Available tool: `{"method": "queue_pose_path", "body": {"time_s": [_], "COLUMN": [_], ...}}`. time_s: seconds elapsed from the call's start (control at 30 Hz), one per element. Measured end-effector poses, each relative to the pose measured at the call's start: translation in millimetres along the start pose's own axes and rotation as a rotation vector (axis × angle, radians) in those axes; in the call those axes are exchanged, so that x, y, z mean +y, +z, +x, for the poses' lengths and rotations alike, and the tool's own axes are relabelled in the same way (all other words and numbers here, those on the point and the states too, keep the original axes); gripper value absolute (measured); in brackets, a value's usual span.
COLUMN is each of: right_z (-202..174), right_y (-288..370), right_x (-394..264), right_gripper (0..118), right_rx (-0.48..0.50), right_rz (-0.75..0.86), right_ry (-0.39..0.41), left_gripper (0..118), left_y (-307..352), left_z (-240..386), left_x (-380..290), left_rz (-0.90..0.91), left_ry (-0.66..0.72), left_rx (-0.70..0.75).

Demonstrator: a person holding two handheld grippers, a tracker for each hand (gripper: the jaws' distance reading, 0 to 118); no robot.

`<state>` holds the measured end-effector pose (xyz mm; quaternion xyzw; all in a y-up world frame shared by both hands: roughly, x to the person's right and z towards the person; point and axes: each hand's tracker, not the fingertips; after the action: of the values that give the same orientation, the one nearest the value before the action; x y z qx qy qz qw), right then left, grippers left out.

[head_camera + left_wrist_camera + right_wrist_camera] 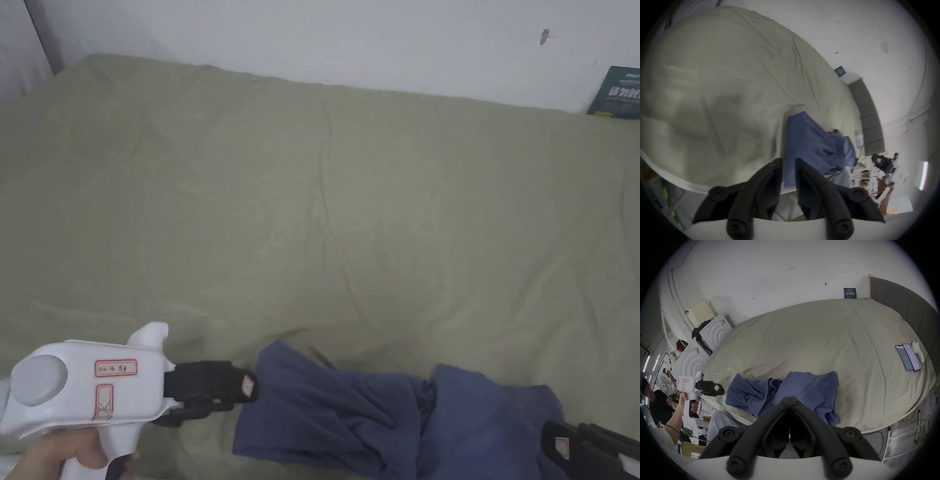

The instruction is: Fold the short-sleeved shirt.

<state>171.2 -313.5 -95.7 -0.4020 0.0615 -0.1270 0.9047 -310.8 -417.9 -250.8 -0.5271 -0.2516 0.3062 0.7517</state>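
A blue short-sleeved shirt (375, 412) lies bunched and creased near the front edge of the bed, on the olive sheet (312, 219). My left gripper (244, 397) hovers just left of the shirt's left corner without touching it. Its jaws stand slightly apart, and in the left gripper view the shirt (810, 138) shows through the gap of the left gripper (790, 163). My right gripper (559, 447) is at the shirt's right edge. In the right gripper view the right gripper (790, 397) has its jaws pressed together in front of the shirt (810, 389), with no cloth seen between them.
Two phones (907, 358) and a white device (918, 353) lie on the sheet far to the right. A dark card (619, 94) leans on the white wall behind the bed. White appliances (716, 332) and another person (656, 400) are off the bed's left side.
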Motion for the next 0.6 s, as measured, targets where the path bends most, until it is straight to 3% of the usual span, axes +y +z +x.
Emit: {"method": "queue_pose_path", "body": {"time_s": [0.03, 0.07, 0.2, 0.47, 0.5, 0.53, 0.57, 0.6], "right_z": [-1, -2, -4, 0, 0, 0, 0, 0], "right_y": [0, 0, -1, -5, -4, -4, -3, -3], "right_x": [0, 0, 0, -3, -3, -3, -4, -4], "right_gripper": [0, 0, 0, 0, 0, 0, 0, 0], "right_rx": [0.001, 0.001, -0.021, -0.054, -0.053, -0.052, -0.048, -0.046], "right_rz": [-0.003, -0.007, -0.023, -0.049, -0.052, -0.052, -0.048, -0.045], "right_ry": [0.004, 0.005, 0.023, 0.005, 0.005, 0.004, 0.002, 0.0], "left_gripper": [118, 118, 118, 115, 104, 78, 18, 16], "left_y": [-8, -9, -31, -82, -87, -88, -88, -89], "left_z": [-6, -11, -24, -10, -21, -21, -22, -24], "left_x": [3, 9, 24, 12, 15, 16, 17, 17], "left_rz": [-0.011, 0.044, -0.093, -0.137, -0.141, -0.138, -0.139, -0.134], "left_ry": [0.003, 0.015, 0.167, 0.073, 0.043, 0.013, -0.008, -0.014], "left_rx": [-0.036, -0.105, -0.258, -0.431, -0.427, -0.4, -0.347, -0.297]}}
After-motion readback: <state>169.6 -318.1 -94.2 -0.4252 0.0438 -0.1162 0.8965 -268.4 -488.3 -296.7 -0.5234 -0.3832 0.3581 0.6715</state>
